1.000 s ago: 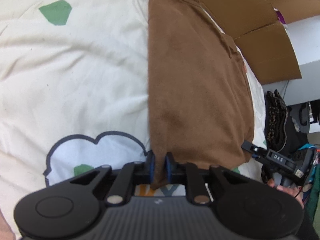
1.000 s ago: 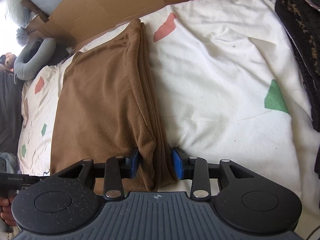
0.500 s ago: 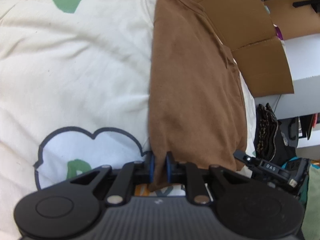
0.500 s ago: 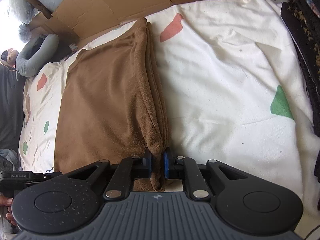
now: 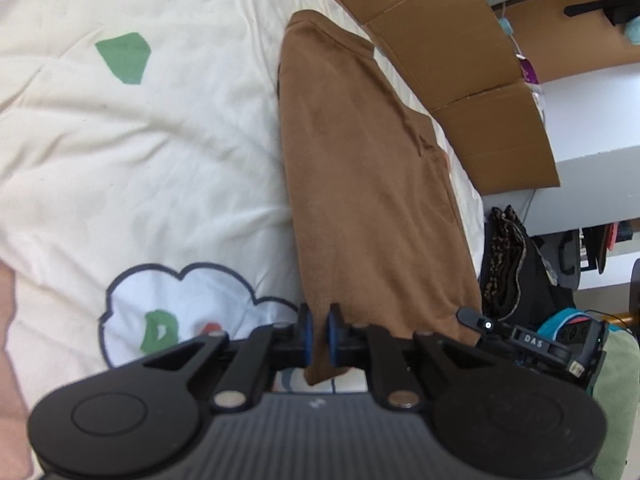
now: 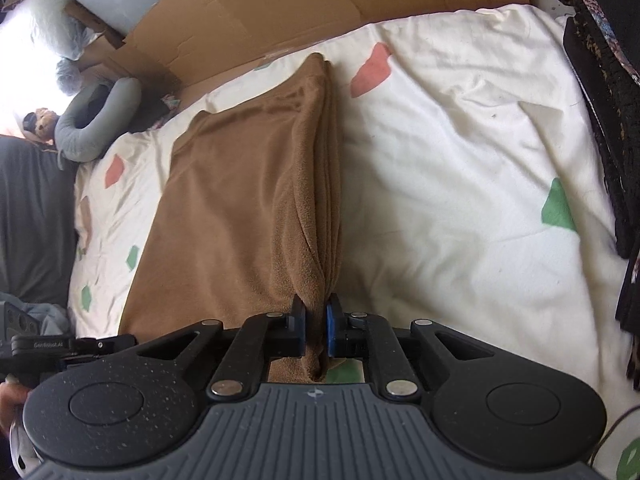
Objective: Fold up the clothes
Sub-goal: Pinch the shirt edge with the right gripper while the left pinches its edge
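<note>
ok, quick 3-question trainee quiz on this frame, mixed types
1. True or false: both the left gripper and the right gripper are shut on the brown garment.
2. What does the garment lie on? A) bare floor B) cream bedsheet C) wooden table
3. Fill in: behind the bed stands flattened ____.

Key: 1 true. 2 B, the bedsheet. 3 cardboard.
</note>
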